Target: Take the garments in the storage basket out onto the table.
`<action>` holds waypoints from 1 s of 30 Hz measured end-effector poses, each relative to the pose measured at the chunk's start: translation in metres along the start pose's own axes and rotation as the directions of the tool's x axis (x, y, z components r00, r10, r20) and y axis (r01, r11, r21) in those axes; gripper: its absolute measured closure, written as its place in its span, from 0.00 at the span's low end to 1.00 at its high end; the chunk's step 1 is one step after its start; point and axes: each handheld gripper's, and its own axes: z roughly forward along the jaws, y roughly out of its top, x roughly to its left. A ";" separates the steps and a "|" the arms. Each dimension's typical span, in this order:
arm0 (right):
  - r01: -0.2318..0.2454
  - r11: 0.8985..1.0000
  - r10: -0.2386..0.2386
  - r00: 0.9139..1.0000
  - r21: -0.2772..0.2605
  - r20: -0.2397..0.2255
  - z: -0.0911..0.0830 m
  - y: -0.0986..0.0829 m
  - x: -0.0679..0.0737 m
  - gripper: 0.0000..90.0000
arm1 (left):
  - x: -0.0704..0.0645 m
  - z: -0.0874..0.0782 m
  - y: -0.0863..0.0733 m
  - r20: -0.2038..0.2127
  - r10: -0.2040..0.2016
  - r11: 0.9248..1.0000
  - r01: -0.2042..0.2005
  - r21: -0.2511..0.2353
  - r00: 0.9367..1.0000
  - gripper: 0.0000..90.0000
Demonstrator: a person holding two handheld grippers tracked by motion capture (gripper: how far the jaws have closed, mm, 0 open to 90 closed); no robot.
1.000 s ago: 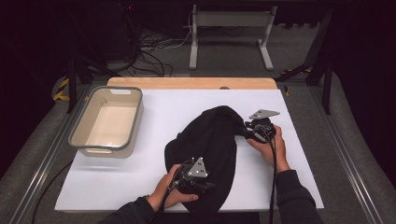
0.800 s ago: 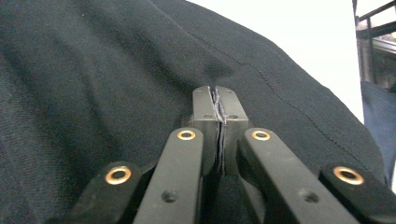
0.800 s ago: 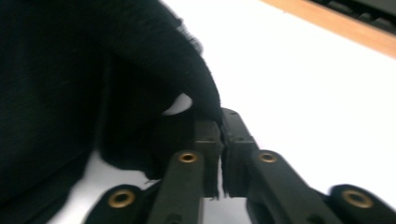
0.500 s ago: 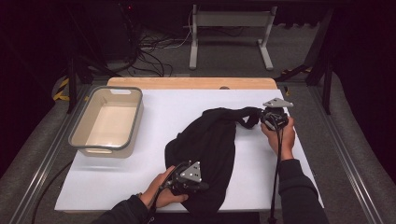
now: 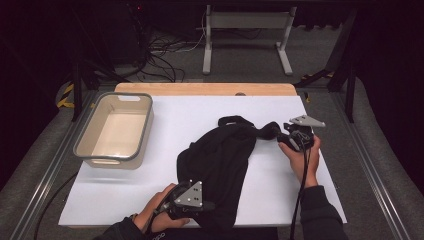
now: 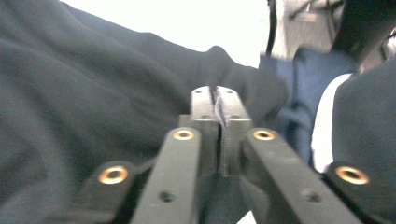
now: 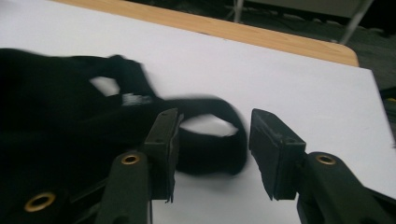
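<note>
White tabletop (image 5: 150, 200) carries a black garment (image 5: 220, 160) at its middle. Left gripper (image 6: 215, 95), jaws pressed together, pinches the near hem as an anchor; right gripper (image 7: 211, 140), jaws spread, straddles a strap loop, likely to stretch it.

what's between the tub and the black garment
Nothing: in the high view, only bare white table top lies between the grey tub and the black garment.

A black garment (image 5: 220, 160) is spread crumpled on the white table (image 5: 170, 125), right of centre. One strap-like end is stretched twd the table's right edge.
</note>
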 end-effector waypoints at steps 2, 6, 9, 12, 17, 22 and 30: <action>0.013 1.000 -0.013 1.000 -0.015 0.000 -0.009 -0.005 0.008 0.59 | 0.001 -0.010 0.002 -0.030 -0.001 0.999 0.000 -0.032 1.000 0.86; 0.022 0.999 -0.022 1.000 -0.045 -0.006 -0.031 -0.005 0.016 0.57 | 0.006 -0.029 0.002 -0.103 -0.018 0.993 0.006 -0.120 0.995 0.73; 0.028 0.998 -0.029 0.999 -0.062 -0.013 -0.044 -0.006 0.020 0.55 | 0.013 -0.037 0.000 -0.213 -0.081 0.986 0.046 -0.162 0.974 0.58; 0.033 0.996 -0.035 0.999 -0.079 -0.020 -0.052 -0.006 0.025 0.54 | 0.024 -0.038 -0.003 -0.290 -0.123 0.983 0.077 -0.168 0.949 0.47; 0.072 0.996 -0.080 0.981 -0.051 -0.177 -0.044 -0.010 0.054 0.52 | 0.068 -0.030 -0.013 -0.361 -0.238 0.964 0.173 -0.204 0.901 0.42; 0.121 0.990 -0.100 0.966 0.075 -0.240 0.002 -0.021 0.069 0.43 | 0.103 -0.011 -0.012 -0.392 -0.292 0.953 0.230 -0.198 0.872 0.42; 0.104 0.991 -0.083 0.968 0.079 -0.235 0.035 -0.020 0.069 0.68 | 0.182 0.020 -0.015 -0.331 -0.461 0.888 0.431 -0.163 0.824 0.41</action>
